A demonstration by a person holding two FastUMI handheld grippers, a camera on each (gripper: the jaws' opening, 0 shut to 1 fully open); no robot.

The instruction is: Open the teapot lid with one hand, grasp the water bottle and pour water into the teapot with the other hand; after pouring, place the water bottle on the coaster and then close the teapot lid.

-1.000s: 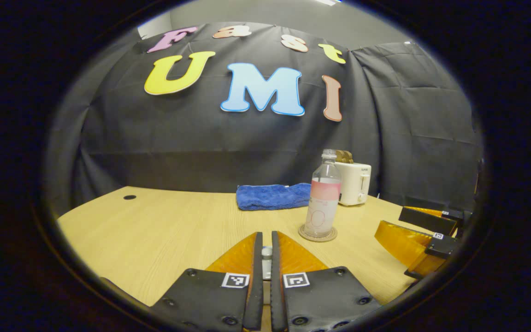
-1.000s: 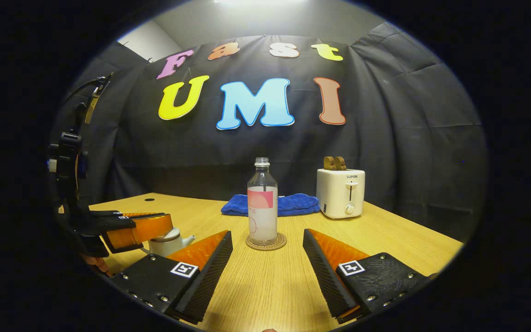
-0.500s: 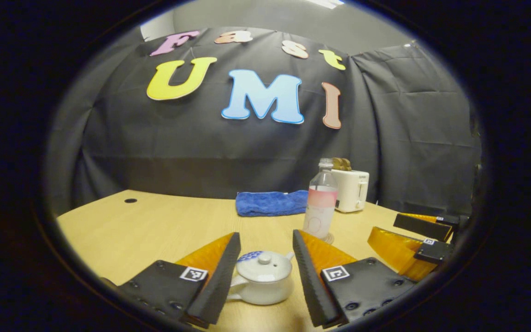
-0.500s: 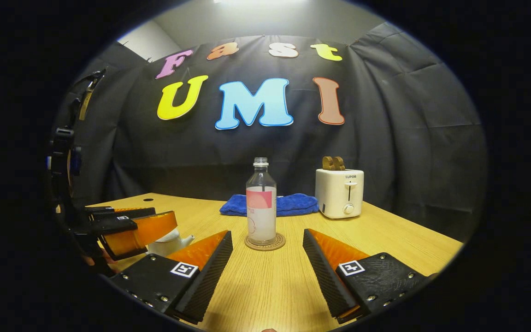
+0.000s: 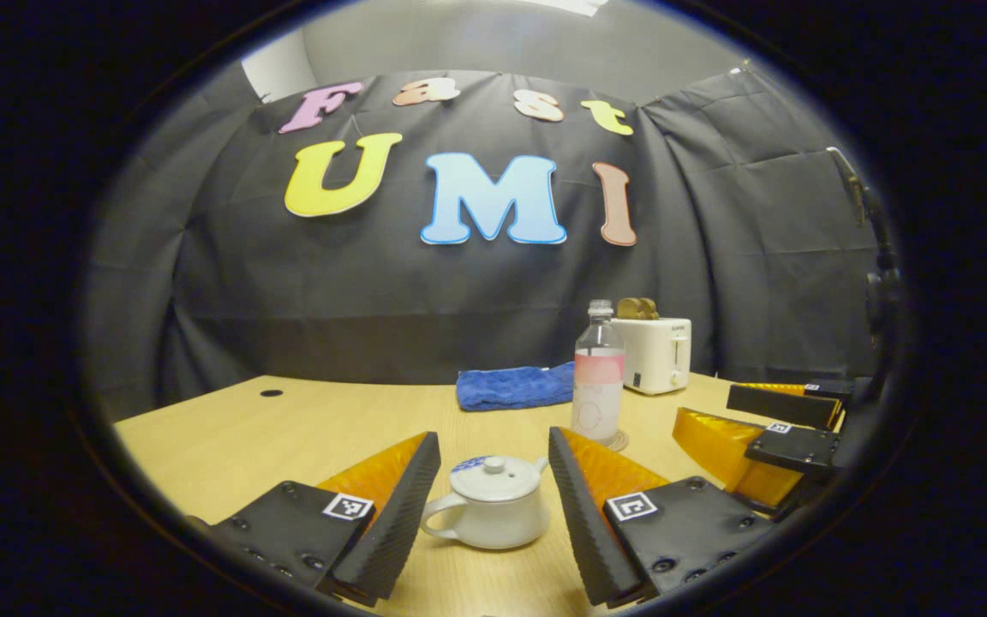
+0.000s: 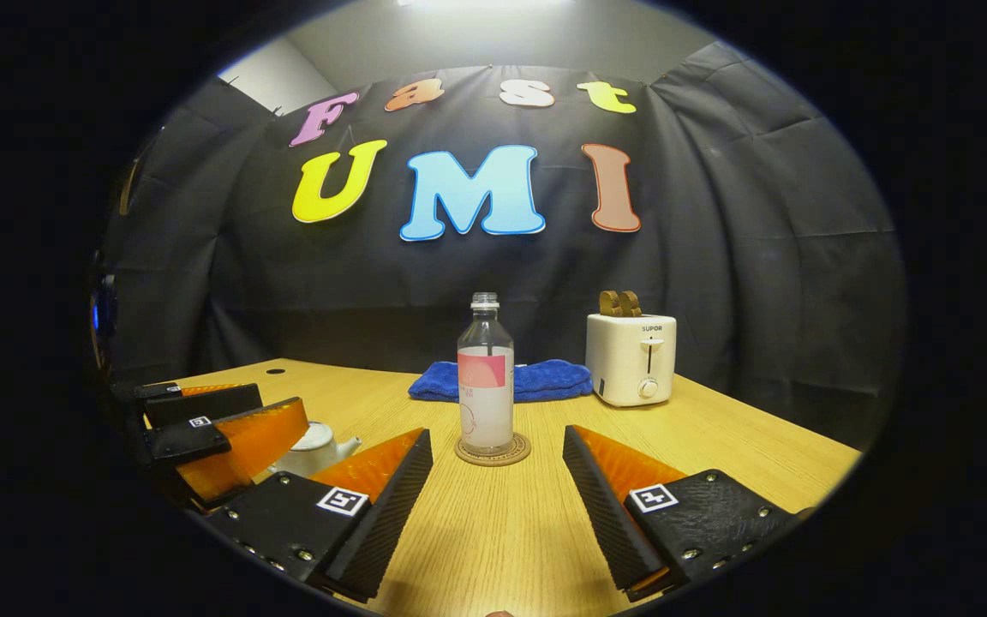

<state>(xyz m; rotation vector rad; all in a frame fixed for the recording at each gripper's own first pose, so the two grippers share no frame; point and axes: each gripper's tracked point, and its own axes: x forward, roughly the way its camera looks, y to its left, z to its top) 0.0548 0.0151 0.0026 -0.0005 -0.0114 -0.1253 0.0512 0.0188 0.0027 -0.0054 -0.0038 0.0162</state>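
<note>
Your left gripper point(image 5: 493, 506) has its jaws wide apart, and the white teapot point(image 5: 487, 514) sits between them on the table point(image 5: 228, 437), lid on, not touched by either finger. Your right gripper point(image 6: 498, 506) is also wide, holding nothing. Ahead of it the water bottle point(image 6: 486, 377) stands upright on the coaster point(image 6: 493, 452). Behind are a blue towel point(image 6: 545, 379) and a toaster point(image 6: 633, 358).

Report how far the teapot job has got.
Done: the water bottle stands on the coaster, and the lid sits on the teapot. That matches the end state, though whether water was poured cannot be told. In hand: nothing; the left gripper is open around the teapot, the right gripper open short of the bottle. Left: seemingly nothing.
</note>
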